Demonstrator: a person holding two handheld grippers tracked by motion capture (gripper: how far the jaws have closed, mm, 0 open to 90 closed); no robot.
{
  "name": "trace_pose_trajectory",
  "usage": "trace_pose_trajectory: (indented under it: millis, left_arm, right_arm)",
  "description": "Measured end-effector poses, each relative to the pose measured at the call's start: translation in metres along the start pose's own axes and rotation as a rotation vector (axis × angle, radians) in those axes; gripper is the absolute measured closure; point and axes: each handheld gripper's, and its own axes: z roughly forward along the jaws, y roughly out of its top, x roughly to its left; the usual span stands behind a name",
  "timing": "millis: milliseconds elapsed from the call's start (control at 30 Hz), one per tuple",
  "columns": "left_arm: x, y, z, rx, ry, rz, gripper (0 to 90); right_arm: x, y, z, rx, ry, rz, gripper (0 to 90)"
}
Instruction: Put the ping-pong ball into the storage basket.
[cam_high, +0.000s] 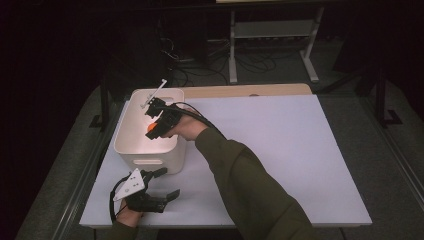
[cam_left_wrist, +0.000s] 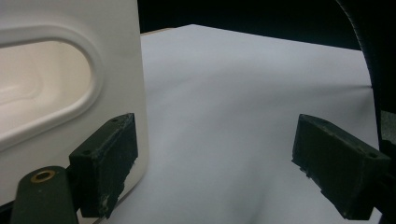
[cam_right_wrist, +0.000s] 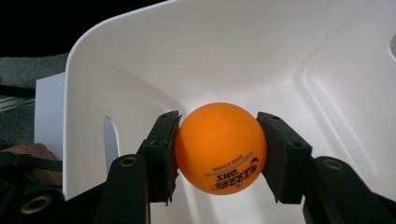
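Note:
An orange ping-pong ball (cam_right_wrist: 220, 147) with dark print sits squeezed between the two black pads of my right gripper (cam_right_wrist: 219, 149). That gripper (cam_high: 156, 125) hangs over the open top of a white plastic bin (cam_high: 131, 148), and the ball (cam_high: 151, 129) shows as an orange spot above the bin's inside. My left gripper (cam_high: 162, 192) rests low on the table just in front of the bin, jaws wide apart with nothing between them. In the left gripper view (cam_left_wrist: 215, 163) the bin's wall with its handle slot (cam_left_wrist: 42, 93) stands right beside the left pad.
The white table top (cam_high: 280, 150) spreads out to the right of the bin. A wooden strip (cam_high: 250, 91) runs along the far edge. Beyond it stands a white metal frame (cam_high: 272, 35) with cables on the dark floor. The person's green sleeve (cam_high: 245, 185) crosses the table's front middle.

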Motion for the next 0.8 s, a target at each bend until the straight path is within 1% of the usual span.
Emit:
trace_pose_trajectory:
  millis: [200,233,367,467,633,667,767,800]
  left_arm:
    - [0.000,0.000,0.000,0.003,0.002,0.005,14.0]
    - [0.000,0.000,0.000,0.003,0.002,0.007,14.0]
    - [0.000,0.000,0.000,0.004,0.001,0.003,14.0]
    - [0.000,0.000,0.000,0.003,0.002,0.009,14.0]
    - [0.000,0.000,0.000,0.002,0.002,0.007,14.0]
    - [0.000,0.000,0.000,0.001,0.002,0.007,14.0]
    - [0.000,0.000,0.000,0.003,0.002,0.007,14.0]
    - [0.000,0.000,0.000,0.001,0.002,0.008,14.0]
  right_arm:
    - [0.004,0.000,0.009,0.031,0.001,-0.020,49.6]
    - [0.005,0.000,0.010,0.039,0.001,-0.018,49.7]
    - [0.006,-0.001,0.014,0.062,-0.004,-0.030,49.7]
    - [0.007,-0.001,0.015,0.068,-0.009,-0.031,49.6]
    - [0.007,-0.001,0.016,0.069,-0.006,-0.029,49.0]
    - [0.007,-0.001,0.015,0.068,-0.005,-0.028,47.7]
    - [0.007,-0.001,0.015,0.061,-0.011,-0.022,39.2]
    - [0.006,-0.001,0.014,0.057,-0.014,-0.021,38.2]
